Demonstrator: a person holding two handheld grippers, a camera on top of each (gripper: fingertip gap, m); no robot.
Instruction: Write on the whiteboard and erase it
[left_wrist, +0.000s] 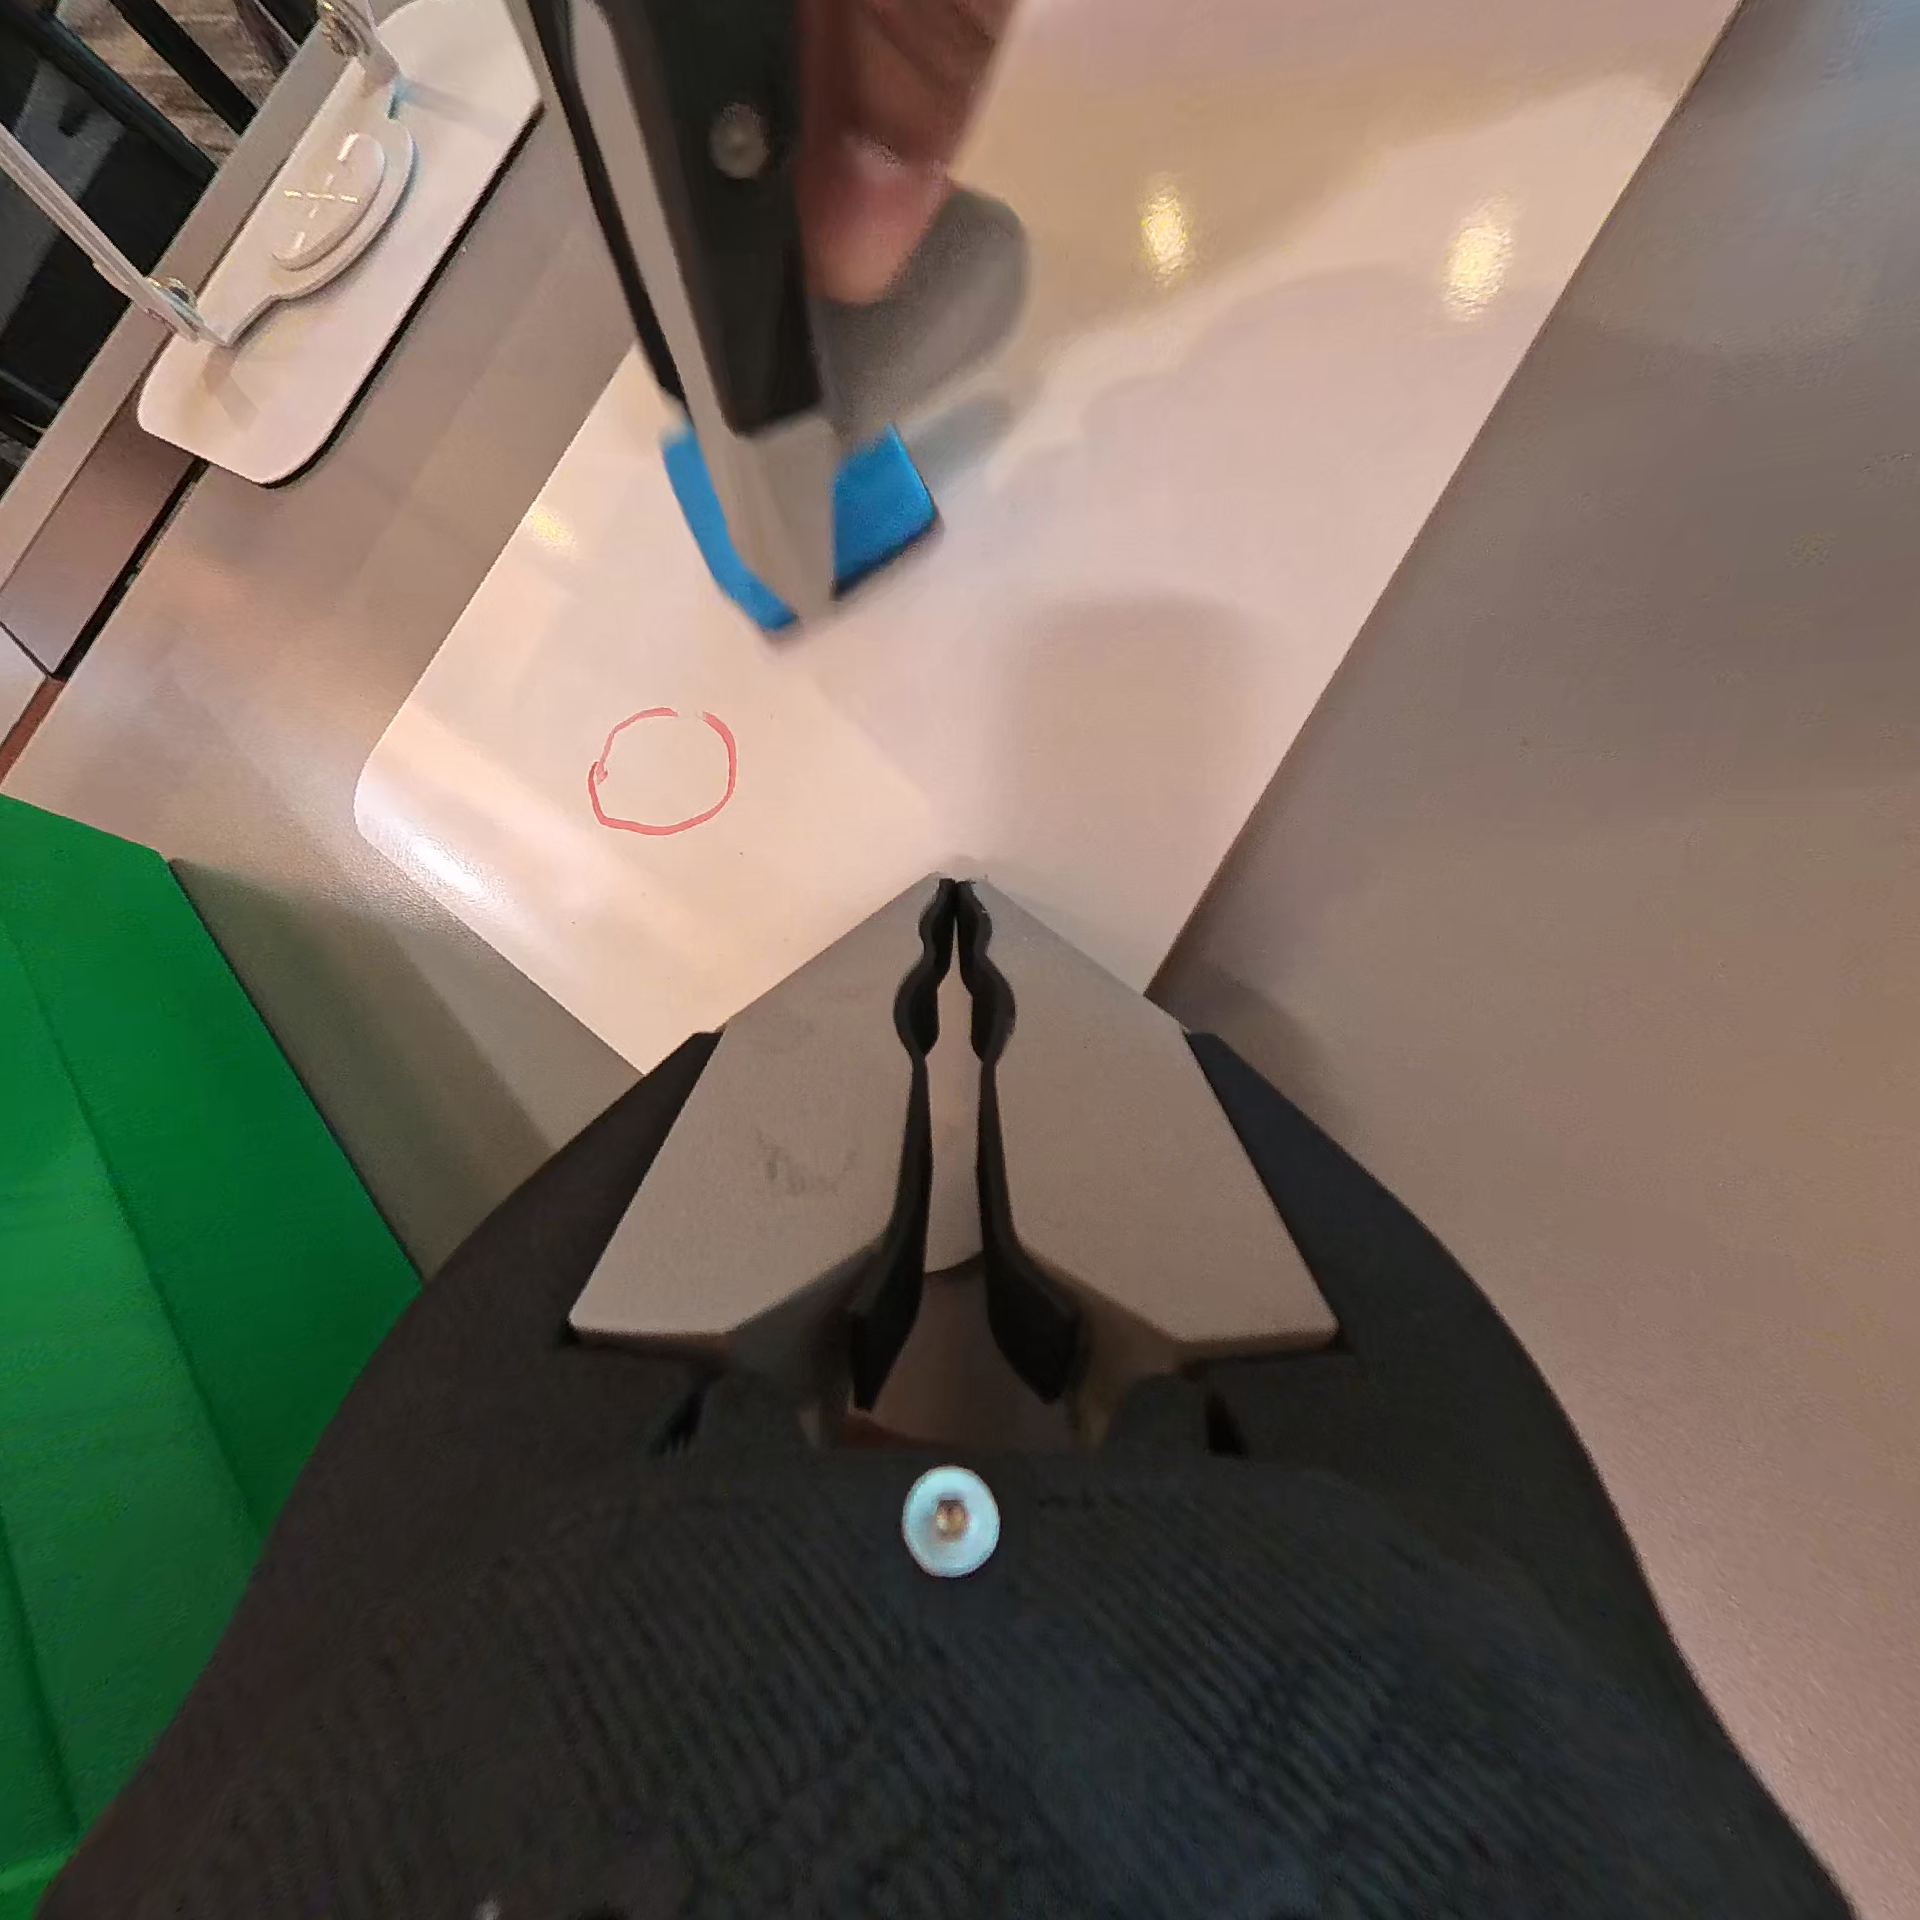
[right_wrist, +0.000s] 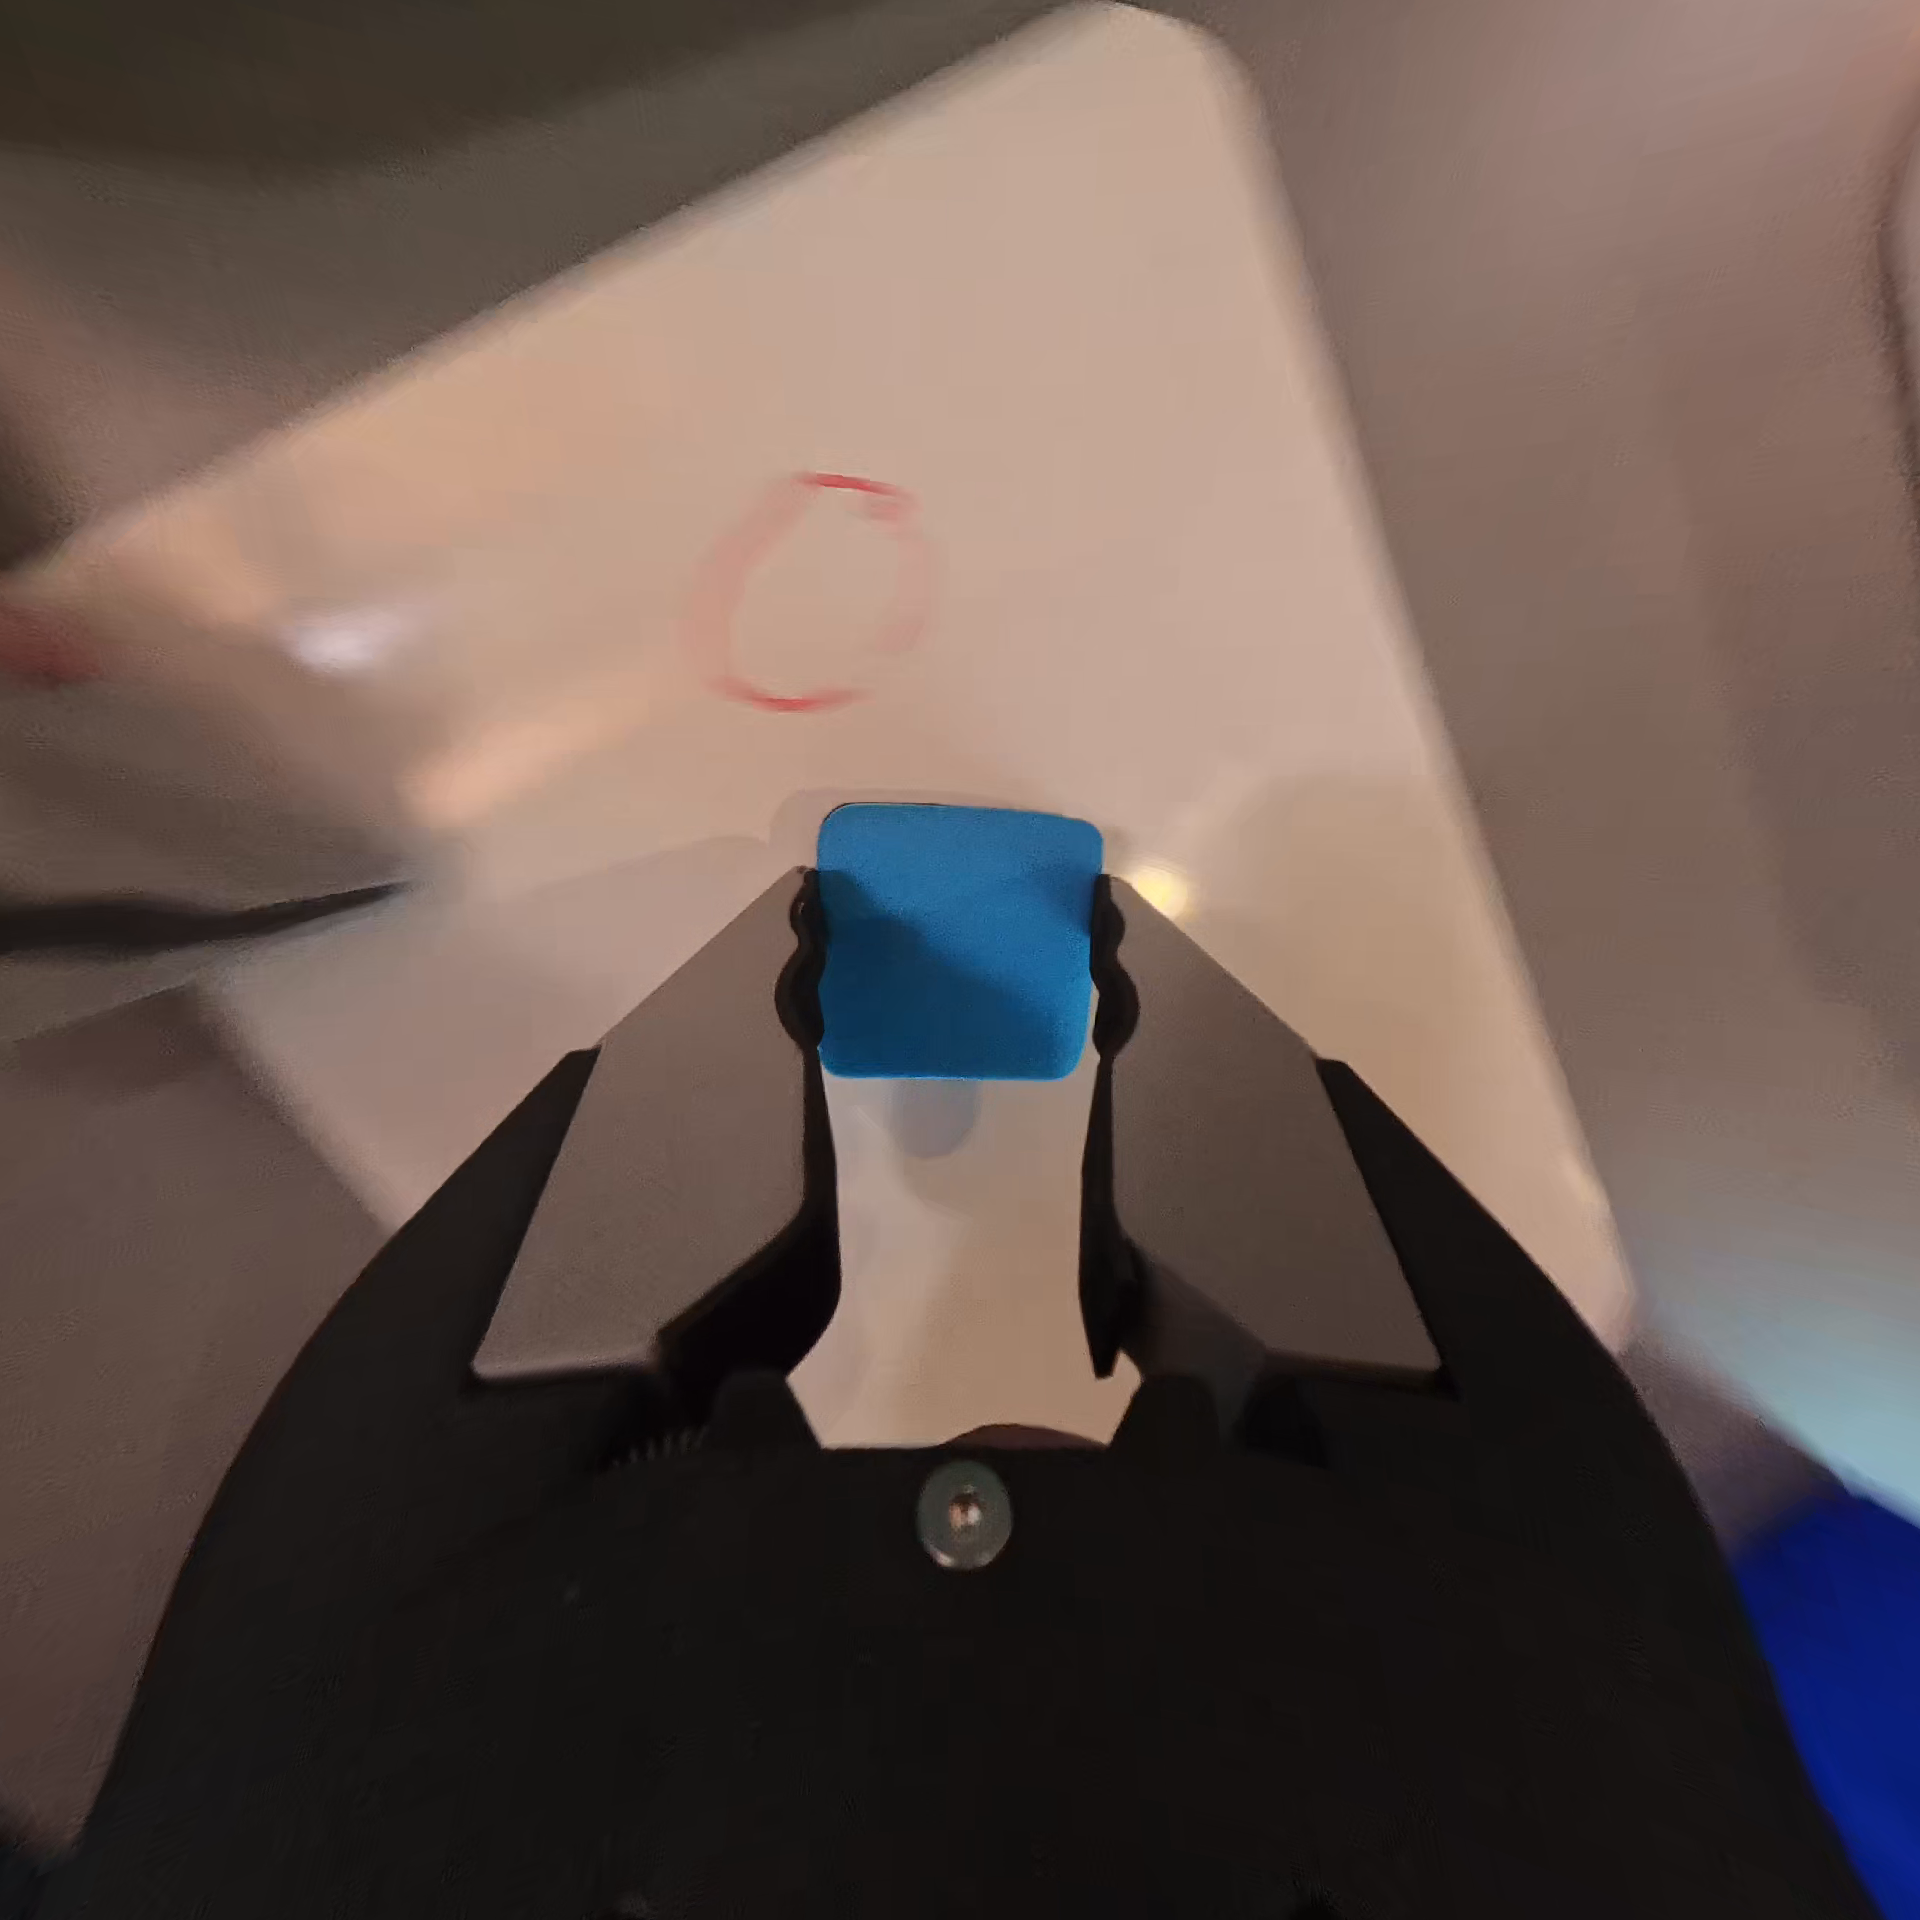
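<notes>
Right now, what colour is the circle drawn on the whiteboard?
Red. The circle shows sharpest in the left wrist view; the right wrist view blurs it.

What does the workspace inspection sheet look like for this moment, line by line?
Surface: grey-brown table, whiteboard lying flat on it.
Job's things: red circle drawn on the whiteboard, not erased; blue eraser short of it.
Clutter: white plate with a metal bracket on the table's far left; green box beside the whiteboard.
Grippers: left gripper shut, empty, over the whiteboard's edge; right gripper shut on the blue eraser.
Cables: nothing seen.
Surroundings: dark framework past the table's edge; right wrist view blurred.
</notes>
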